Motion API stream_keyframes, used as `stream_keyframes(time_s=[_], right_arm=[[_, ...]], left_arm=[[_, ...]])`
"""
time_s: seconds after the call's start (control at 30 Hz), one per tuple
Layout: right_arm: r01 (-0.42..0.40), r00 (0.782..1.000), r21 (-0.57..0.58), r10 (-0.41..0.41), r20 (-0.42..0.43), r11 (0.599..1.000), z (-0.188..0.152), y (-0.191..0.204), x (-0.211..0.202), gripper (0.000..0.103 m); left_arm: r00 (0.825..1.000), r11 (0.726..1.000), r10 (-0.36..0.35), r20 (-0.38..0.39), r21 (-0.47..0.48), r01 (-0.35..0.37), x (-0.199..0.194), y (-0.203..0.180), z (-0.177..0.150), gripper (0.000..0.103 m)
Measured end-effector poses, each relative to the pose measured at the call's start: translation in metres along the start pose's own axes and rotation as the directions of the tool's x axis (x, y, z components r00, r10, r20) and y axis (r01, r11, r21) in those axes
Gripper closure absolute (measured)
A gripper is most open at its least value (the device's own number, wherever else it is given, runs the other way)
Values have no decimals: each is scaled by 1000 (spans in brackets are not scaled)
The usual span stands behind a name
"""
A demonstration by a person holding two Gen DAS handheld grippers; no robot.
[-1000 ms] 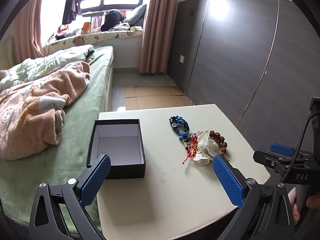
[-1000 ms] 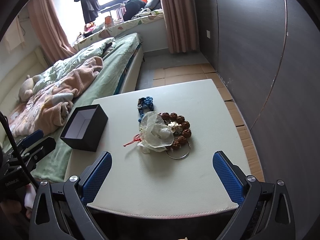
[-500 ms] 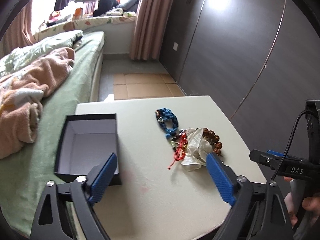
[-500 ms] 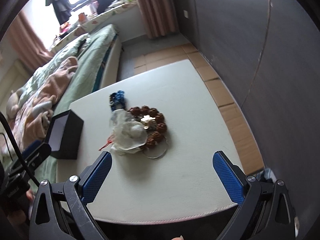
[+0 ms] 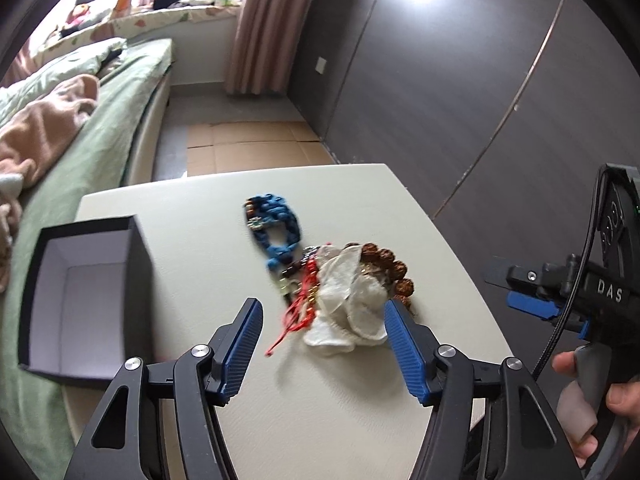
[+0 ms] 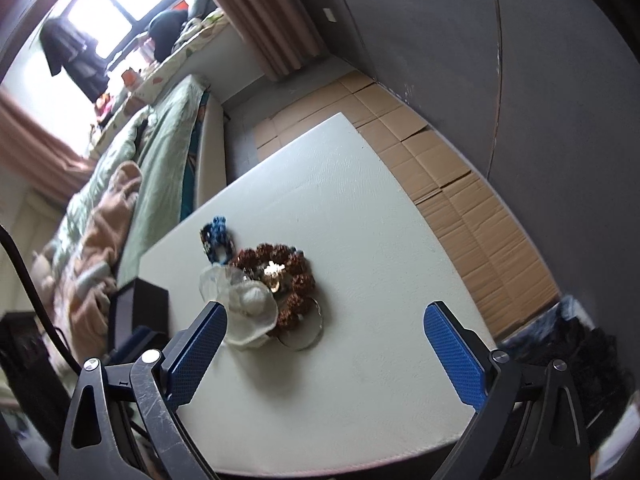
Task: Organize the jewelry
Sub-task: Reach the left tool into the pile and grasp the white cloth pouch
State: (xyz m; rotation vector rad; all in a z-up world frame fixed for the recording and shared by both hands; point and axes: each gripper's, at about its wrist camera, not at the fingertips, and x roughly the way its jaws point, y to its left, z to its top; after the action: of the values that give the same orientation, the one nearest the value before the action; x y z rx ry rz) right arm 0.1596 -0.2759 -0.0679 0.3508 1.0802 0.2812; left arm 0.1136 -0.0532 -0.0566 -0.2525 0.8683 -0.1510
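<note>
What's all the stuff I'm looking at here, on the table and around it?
table: one, cream white, beside the bed
box: one, black outside, pale inside, open and empty, at the table's left edge
blue bracelet: one, blue braided, far end of the jewelry heap
brown bead bracelet: one, dark brown, in the heap
red cord: one, red, near side of the heap
sheer pouch: one, whitish, lying on the heap
metal ring: one, silver, beside the beads
bed: one, green cover with a peach blanket, left of the table
curtain: pinkish, by the window
cardboard: brown sheets on the floor
left gripper: blue pads, jaws closing, nothing gripped yet
right gripper: blue pads, jaws wide
hand: one, on the right gripper's handle
</note>
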Motion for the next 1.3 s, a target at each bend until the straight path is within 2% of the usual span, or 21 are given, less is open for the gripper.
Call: stream_keyframes(time_s=[0.07, 0.13, 0.2, 0.3, 0.33, 0.37, 0.43, 0.57, 1.03, 1.17, 1.3], right_arm=[[-17, 1000, 31, 17, -5, 999, 3, -2, 4, 14], [-44, 999, 67, 45, -18, 997, 5, -3, 12, 17], [-64, 997, 107, 67, -27, 992, 6, -4, 21, 19], [-38, 999, 140, 43, -34, 989, 7, -5, 31, 25], [-35, 998, 150, 41, -39, 988, 7, -5, 34, 25], [-44, 998, 165, 53, -46, 985, 7, -4, 37, 25], [-68, 996, 181, 78, -49, 981, 7, -2, 40, 26], [-78, 995, 179, 88, -49, 981, 8, 4, 43, 26], [-73, 995, 175, 84, -54, 982, 7, 1, 47, 26], [-64, 996, 146, 72, -55, 987, 7, 6, 48, 38], [-65, 996, 130, 73, -60, 989, 6, 8, 52, 39]], left_arm=[[1000, 1000, -3, -5, 9, 3, 12, -5, 2, 39], [1000, 1000, -5, -14, 13, 6, 20, -7, 4, 41], [999, 1000, -4, -32, 12, 5, 31, -8, 4, 47], [998, 1000, -12, -66, 17, 13, 44, -12, 3, 57], [997, 1000, -11, -73, 25, 13, 47, -13, 2, 63], [997, 999, -5, -81, 41, 9, 50, -15, 0, 78], [996, 997, 23, -86, 71, -16, 54, -19, -3, 98], [998, 995, 46, -37, 95, -42, 44, -23, -5, 102], [995, 998, 5, 104, 59, -12, -15, -10, 12, 103], [993, 999, 17, 118, 26, -20, -23, 4, 16, 103], [991, 999, 35, 132, -6, -34, -30, 19, 19, 103]])
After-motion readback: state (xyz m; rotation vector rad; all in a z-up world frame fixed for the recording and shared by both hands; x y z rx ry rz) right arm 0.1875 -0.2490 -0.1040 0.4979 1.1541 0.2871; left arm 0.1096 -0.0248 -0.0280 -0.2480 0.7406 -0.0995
